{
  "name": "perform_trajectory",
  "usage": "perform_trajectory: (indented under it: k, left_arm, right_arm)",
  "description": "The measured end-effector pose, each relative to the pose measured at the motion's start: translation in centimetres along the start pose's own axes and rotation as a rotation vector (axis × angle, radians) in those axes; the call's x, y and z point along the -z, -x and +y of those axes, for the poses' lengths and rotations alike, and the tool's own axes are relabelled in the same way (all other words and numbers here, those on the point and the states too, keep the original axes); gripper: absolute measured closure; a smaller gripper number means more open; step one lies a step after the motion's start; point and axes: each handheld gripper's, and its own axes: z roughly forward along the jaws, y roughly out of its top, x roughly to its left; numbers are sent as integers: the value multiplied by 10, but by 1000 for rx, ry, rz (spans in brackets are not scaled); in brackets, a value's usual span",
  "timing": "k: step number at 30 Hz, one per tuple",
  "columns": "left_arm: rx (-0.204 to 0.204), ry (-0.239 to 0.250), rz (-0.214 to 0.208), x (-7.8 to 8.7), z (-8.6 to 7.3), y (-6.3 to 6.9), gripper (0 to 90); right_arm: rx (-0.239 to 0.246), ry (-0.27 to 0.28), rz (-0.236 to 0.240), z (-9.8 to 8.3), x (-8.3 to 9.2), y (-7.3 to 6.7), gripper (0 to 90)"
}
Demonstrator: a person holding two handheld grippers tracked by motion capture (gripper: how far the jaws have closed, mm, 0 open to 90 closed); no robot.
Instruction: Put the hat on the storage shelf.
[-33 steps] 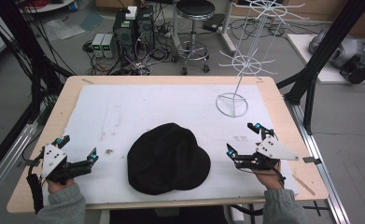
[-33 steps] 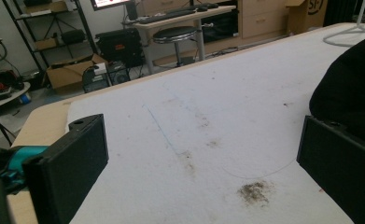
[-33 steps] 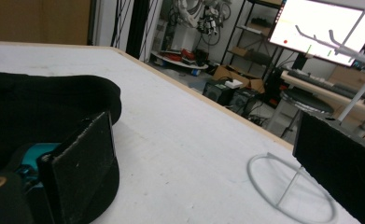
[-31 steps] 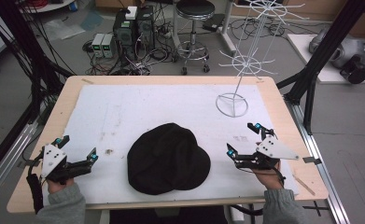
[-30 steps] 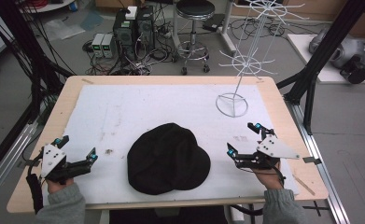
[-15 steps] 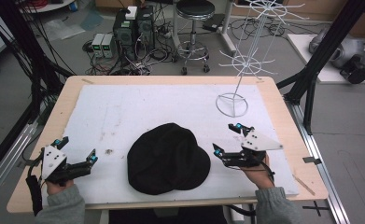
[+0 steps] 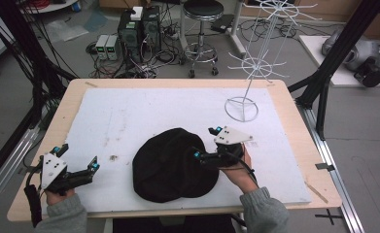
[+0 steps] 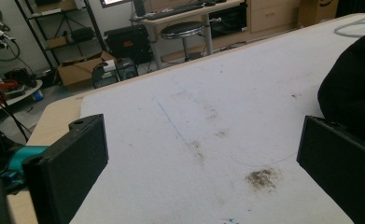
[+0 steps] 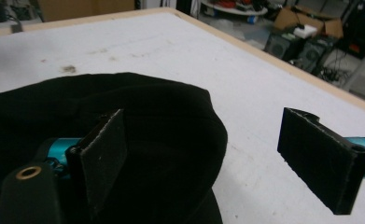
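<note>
A black knit hat [image 7: 170,165] lies flat on the white mat [image 7: 144,111] near the table's front middle. My right gripper [image 7: 206,143] is at the hat's right edge and is open. In the right gripper view one jaw hangs over the hat [image 9: 147,140] and the other over bare mat, so the hat's rim lies in the gap of the right gripper [image 9: 206,135]. My left gripper [image 7: 77,157] rests open near the front left corner, well apart from the hat. The left gripper [image 8: 199,158] has nothing between its jaws, and the hat [image 8: 357,88] shows at the right edge.
A white wire display stand [image 7: 248,68] rises at the back right, its ring base [image 7: 241,108] on the mat. Brown stains [image 8: 262,177] mark the mat near the left gripper. The wooden table rim [image 7: 294,121] runs close on the right.
My right gripper has moved left from the table's right side to the hat's right edge, staying open. The left gripper and the hat have hardly moved.
</note>
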Motion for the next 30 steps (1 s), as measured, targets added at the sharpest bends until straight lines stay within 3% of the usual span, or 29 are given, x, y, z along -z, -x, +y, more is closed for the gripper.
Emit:
perform_trajectory:
  k: [7,14,15,25,27,29,30]
  left_arm:
    - [14,2,-3,0,0,0,23]
    - [14,1,-4,0,-1,-1,23]
    - [17,3,-2,1,-1,-2,23]
    - [11,5,5,1,-1,-2,24]
    - [7,5,7,1,-1,-2,24]
    - [2,-2,16,1,-1,-2,24]
    - [5,-3,22,1,-1,-2,23]
  right_arm:
    - [-64,-27,-10,0,-24,5,176]
    - [-62,-89,-2,-3,-41,4,226]
    - [-50,-115,4,-4,-45,3,271]
    - [-56,-139,40,-6,-49,4,437]
    - [-53,-146,30,-6,-50,4,497]
    - [-62,-148,30,-6,-50,4,502]
    - [-70,-153,29,-7,-50,6,569]
